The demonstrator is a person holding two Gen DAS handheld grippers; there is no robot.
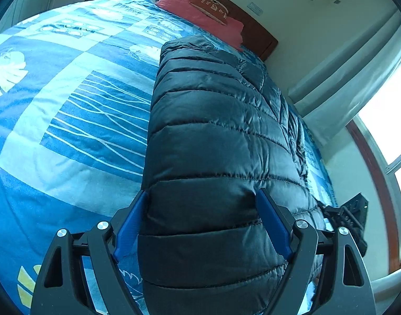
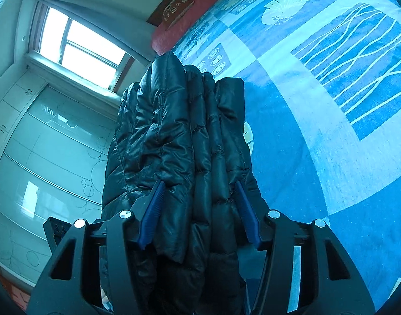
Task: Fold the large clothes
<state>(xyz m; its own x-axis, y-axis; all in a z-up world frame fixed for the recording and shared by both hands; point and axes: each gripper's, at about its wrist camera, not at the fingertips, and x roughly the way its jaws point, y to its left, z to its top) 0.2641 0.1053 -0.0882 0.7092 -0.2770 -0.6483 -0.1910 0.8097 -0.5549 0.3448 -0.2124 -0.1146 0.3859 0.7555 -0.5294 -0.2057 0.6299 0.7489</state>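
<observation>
Both grippers, left (image 1: 201,204) and right (image 2: 199,197), clamp the jacket (image 1: 216,136); carry level, lower evenly onto bed (image 1: 69,120).

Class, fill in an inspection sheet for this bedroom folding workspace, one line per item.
Surface: bed with blue patterned quilt.
Job's things: black quilted puffer jacket, bunched into folds near the bed's edge.
Clutter: red pillow with a brown embroidered cushion at the headboard.
Grippers: left hand-held gripper and right hand-held gripper each straddle jacket fabric between blue pads.
Cables: nothing seen.
Surroundings: bright window, pale glass-fronted wardrobe.
</observation>
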